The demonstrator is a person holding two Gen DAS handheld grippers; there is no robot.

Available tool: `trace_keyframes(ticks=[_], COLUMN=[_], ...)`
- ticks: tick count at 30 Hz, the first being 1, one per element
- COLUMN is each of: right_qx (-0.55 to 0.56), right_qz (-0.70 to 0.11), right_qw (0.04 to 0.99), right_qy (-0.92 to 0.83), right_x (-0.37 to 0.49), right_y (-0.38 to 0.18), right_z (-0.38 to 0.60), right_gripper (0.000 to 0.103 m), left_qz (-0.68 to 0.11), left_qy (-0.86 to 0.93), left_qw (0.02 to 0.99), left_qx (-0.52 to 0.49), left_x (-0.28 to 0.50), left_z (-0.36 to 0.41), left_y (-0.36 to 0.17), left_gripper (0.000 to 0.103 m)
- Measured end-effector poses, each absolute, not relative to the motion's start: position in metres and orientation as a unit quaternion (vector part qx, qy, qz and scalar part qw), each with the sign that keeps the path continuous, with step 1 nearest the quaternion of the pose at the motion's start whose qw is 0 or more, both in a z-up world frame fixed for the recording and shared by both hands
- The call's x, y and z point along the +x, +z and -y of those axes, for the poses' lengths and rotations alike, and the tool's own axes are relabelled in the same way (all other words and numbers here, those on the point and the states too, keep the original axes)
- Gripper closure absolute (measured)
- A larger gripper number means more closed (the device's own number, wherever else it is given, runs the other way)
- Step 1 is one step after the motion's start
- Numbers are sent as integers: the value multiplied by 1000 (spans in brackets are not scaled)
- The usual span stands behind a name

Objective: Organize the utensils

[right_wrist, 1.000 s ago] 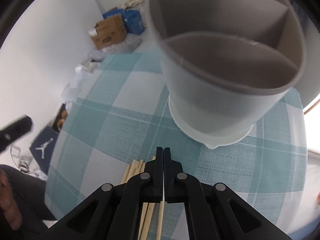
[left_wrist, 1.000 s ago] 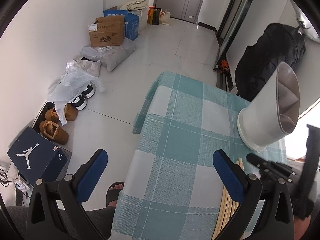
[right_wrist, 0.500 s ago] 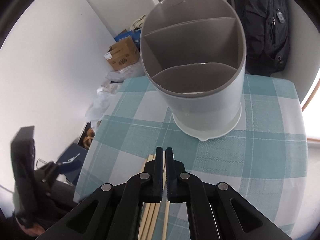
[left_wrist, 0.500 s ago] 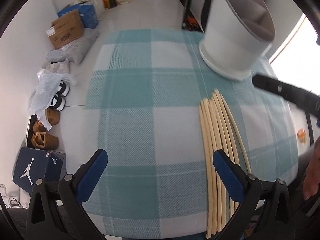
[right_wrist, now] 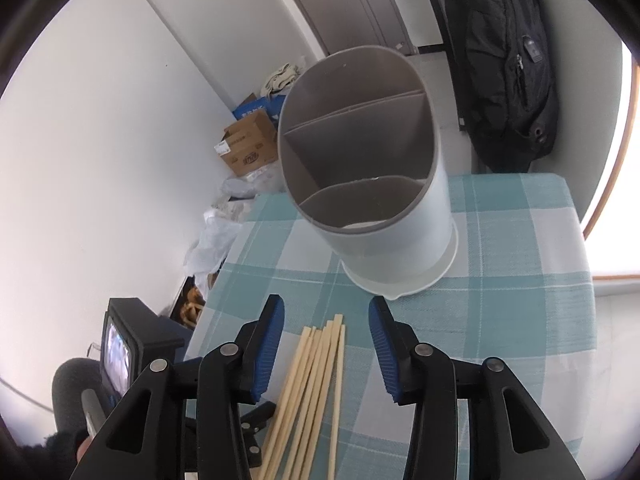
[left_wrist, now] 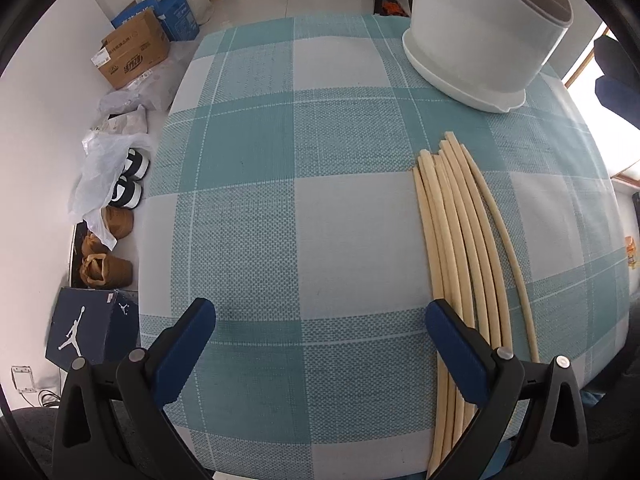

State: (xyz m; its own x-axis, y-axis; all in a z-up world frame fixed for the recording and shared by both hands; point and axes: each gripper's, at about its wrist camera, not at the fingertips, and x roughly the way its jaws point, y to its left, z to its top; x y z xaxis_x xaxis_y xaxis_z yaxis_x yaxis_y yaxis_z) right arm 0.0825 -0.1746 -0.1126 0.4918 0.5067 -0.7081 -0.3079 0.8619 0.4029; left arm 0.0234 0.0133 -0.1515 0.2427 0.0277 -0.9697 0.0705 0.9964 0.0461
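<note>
Several pale wooden chopsticks [left_wrist: 460,240] lie side by side on the teal checked tablecloth [left_wrist: 320,160]; they also show in the right wrist view [right_wrist: 316,364]. A white utensil holder [left_wrist: 484,28] with grey divided compartments [right_wrist: 360,168] stands upright beyond their far tips. My left gripper [left_wrist: 320,320] is open and empty, low over the cloth, its right finger beside the chopsticks. My right gripper [right_wrist: 326,312] is open and empty, above the chopsticks' far ends.
Left of the table, on the floor, are cardboard boxes [left_wrist: 134,54], plastic bags, shoes [left_wrist: 106,268] and a dark shoe box [left_wrist: 84,330]. A black backpack [right_wrist: 504,64] leans behind the table. The left gripper's body [right_wrist: 132,344] shows at the right wrist view's lower left.
My right gripper has opened from shut and pulled back from the holder. My left gripper has swung over the table and come down near the chopsticks.
</note>
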Motion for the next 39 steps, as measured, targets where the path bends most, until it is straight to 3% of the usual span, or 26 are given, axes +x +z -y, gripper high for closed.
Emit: trace_keyframes(ticks=[5, 18, 21, 23, 32, 39], right_qx=[134, 142, 145, 147, 149, 140], right_qz=[-438, -436, -435, -436, -453, -490], right_qw=[858, 858, 858, 857, 847, 827], right_qy=[233, 231, 232, 233, 234, 239], right_x=[84, 81, 82, 82, 83, 81], right_y=[-110, -109, -109, -110, -117, -137], right_z=[184, 188, 188, 188, 192, 185], right_gripper=[54, 53, 53, 53, 53, 51], left_qz=[-605, -627, -624, -617, -608, -590], left_qy=[-22, -13, -28, -36, -84, -84], left_qw=[796, 778, 781, 786, 787, 803], left_qx=[22, 32, 20, 25, 58, 29], left_x=[20, 33, 41, 43, 44, 47], left_z=[-8, -8, -10, -6, 15, 1], left_y=[-145, -161, -158, -154, -152, -150], left_gripper=[1, 1, 18, 37, 96, 101])
